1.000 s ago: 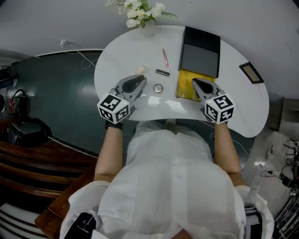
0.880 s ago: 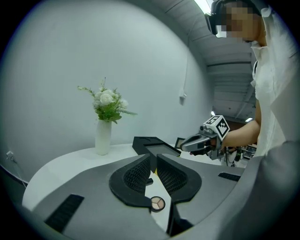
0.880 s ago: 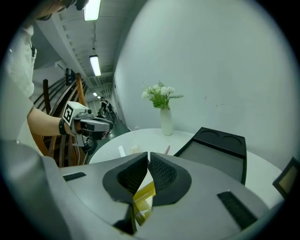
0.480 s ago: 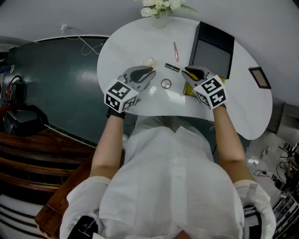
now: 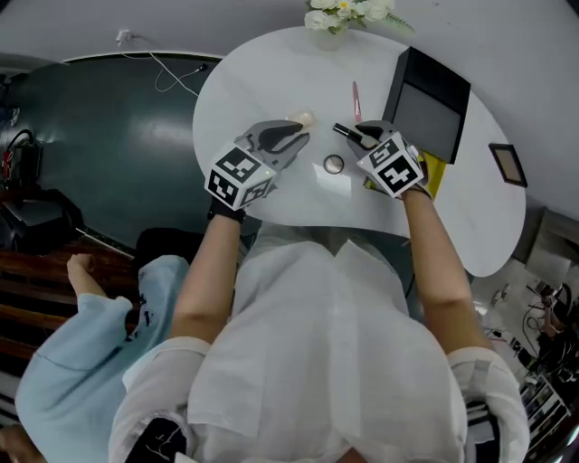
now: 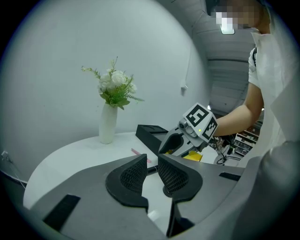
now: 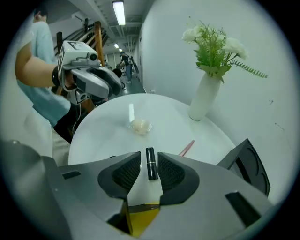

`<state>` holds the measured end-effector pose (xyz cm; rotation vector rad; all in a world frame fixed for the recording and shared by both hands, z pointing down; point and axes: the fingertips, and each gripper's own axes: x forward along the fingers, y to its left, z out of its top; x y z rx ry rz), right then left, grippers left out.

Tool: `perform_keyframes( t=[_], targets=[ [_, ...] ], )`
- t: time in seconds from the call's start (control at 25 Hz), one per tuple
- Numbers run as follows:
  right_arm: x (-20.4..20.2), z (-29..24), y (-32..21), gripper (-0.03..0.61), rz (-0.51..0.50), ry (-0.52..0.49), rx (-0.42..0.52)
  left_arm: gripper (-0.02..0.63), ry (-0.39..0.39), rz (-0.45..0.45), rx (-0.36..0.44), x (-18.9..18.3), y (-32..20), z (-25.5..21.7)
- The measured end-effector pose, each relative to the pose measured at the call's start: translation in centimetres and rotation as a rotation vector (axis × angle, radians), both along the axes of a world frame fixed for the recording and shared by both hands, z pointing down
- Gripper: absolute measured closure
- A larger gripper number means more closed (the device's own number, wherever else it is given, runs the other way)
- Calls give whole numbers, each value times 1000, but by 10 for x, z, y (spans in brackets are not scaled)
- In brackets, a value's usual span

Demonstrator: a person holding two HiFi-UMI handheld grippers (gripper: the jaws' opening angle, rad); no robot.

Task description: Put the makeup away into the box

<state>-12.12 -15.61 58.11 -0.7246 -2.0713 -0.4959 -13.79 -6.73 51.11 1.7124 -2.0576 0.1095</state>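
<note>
A black lipstick tube point(image 5: 344, 132) lies on the white table point(image 5: 271, 72). My right gripper point(image 5: 362, 136) points down at it. In the right gripper view the lipstick point(image 7: 150, 163) lies between the pads of that gripper point(image 7: 150, 171) with a gap on each side; the jaws have just been opening. My left gripper point(image 5: 294, 140) hovers near a beige puff point(image 5: 303, 118); its jaws point(image 6: 152, 171) have just been opening to a narrow gap, with nothing in it. A round compact point(image 5: 334, 165) and a pink pencil point(image 5: 355, 89) lie nearby. The black box point(image 5: 432, 108) stands open at the right.
A vase of white flowers point(image 5: 344, 14) stands at the table's far edge. A yellow sheet point(image 5: 432, 176) lies before the box, and a small dark frame point(image 5: 508, 163) at the far right. A person in light blue point(image 5: 81, 353) sits at lower left.
Both grippers have moved forward and down over the table; the right one swung left from the yellow sheet to the lipstick and opened. A person in light blue has come into view.
</note>
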Motion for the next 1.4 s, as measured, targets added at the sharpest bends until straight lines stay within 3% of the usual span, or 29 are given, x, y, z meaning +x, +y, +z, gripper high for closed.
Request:
perform_keyframes(
  t=[0.56,0.88,1.4],
  targets=[
    [-13,49,6,456,-200,126,299,511,31,-4,6,-15,2,10],
    [-18,59,12,457,-264,172,356,508,37,-16,3,-20,6,11],
    [-15,67,11,486,-276,186,377,499,54,-24,-12,-15,8,13]
  ],
)
